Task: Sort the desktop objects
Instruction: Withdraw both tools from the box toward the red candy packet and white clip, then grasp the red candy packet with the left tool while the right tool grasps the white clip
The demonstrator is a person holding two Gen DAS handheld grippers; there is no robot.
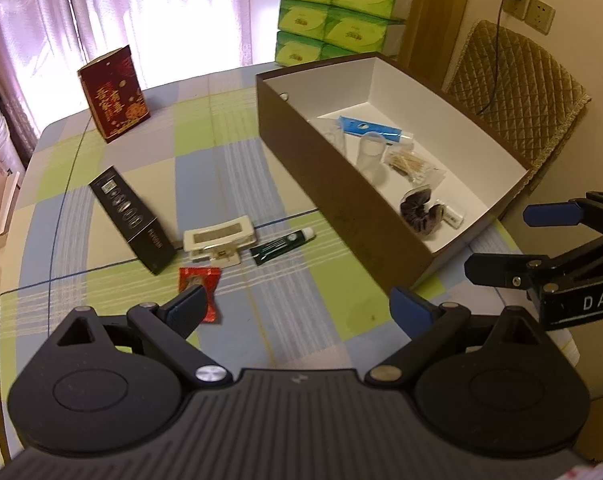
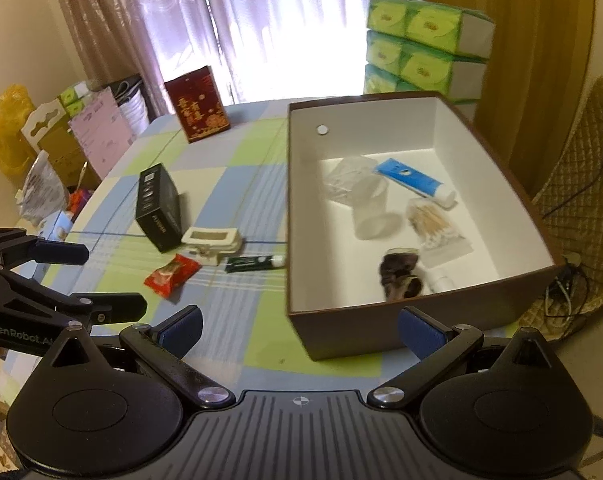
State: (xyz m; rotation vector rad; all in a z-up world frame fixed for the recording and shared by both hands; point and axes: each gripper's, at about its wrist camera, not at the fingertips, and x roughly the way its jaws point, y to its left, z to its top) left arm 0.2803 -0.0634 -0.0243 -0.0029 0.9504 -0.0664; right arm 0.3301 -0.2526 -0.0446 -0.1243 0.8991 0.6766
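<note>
With both sets of jaws spread wide and empty, the left gripper (image 1: 295, 312) hung nearer the red packet (image 1: 199, 288), which lay on the desk (image 1: 285, 320) just ahead-left, well left of the box (image 1: 341, 208).

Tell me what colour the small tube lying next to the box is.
Dark green with a white cap: the tube shows best in the left wrist view.
</note>
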